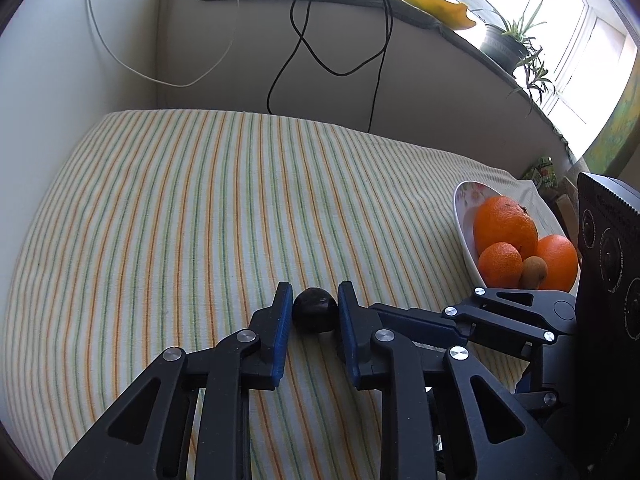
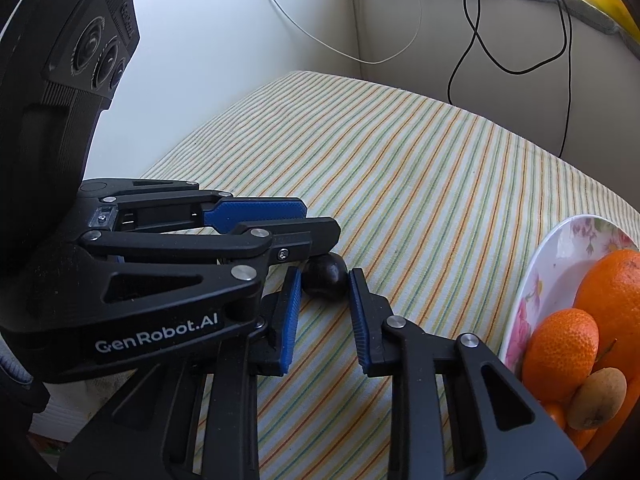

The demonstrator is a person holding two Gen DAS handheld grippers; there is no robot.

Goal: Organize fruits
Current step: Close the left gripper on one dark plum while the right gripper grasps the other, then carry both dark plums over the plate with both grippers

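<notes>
Left gripper (image 1: 314, 312) clamped on dark fruit (image 1: 315, 315), bowl (image 1: 464, 216) w/ oranges nearby

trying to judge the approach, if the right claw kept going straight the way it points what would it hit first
Most likely the dark round fruit lying on the striped cloth, just ahead of the right claw tips. The left claw crosses in close beside that fruit; depth between them is hard to judge.

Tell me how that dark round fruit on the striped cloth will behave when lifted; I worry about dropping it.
The dark fruit looks round and glossy, so it may slip or roll out of a pinch grip. It is small, so probably light. The soft striped cloth should slow any roll.
</notes>
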